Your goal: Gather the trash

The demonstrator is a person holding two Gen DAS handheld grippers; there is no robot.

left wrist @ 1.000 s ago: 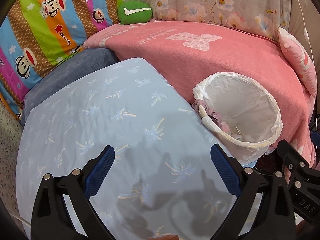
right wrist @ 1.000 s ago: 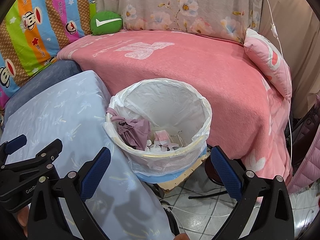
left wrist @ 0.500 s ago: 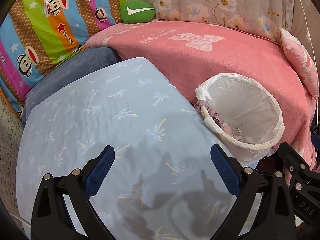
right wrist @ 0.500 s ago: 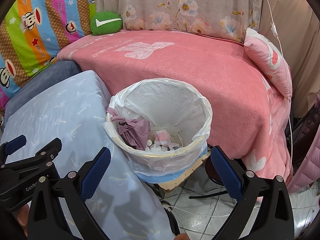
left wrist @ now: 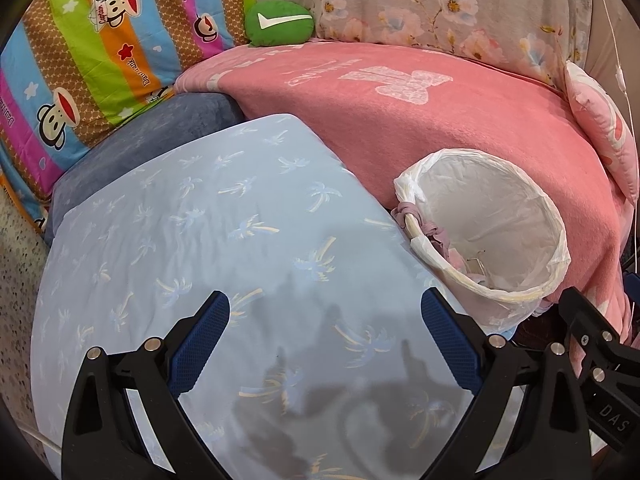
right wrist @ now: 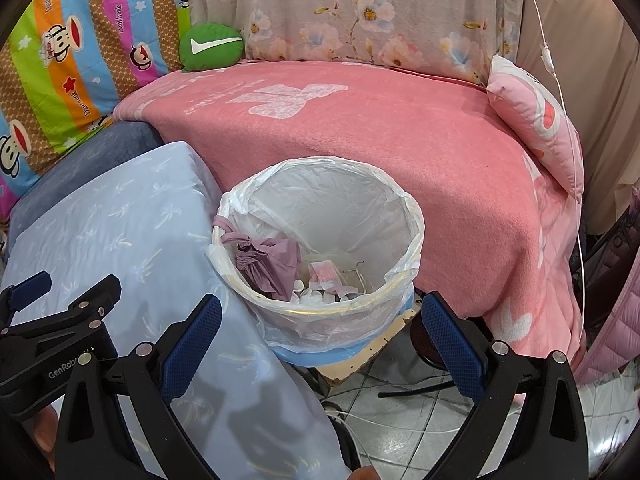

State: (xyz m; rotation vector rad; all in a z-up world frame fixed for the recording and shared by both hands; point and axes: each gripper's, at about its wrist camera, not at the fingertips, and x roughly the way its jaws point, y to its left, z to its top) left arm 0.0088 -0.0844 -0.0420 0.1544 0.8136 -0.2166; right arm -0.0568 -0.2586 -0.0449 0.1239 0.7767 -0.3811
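Note:
A waste bin lined with a white plastic bag stands between the blue cushion and the pink bed; it also shows in the left wrist view. Inside lie a crumpled purple piece and pink-white wrappers. My right gripper is open and empty, just in front of and above the bin's near rim. My left gripper is open and empty above the light blue palm-print cushion, left of the bin. The left gripper also shows at the left edge of the right wrist view.
A pink blanket covers the bed behind the bin. A green cushion, a striped monkey-print quilt and a pink pillow lie around. A white cable hangs at the right. Tiled floor with cords lies below the bin.
The left wrist view has shifted slightly; the bin sits a little lower and farther right in it. The right gripper has stayed in place. Both grippers remain open.

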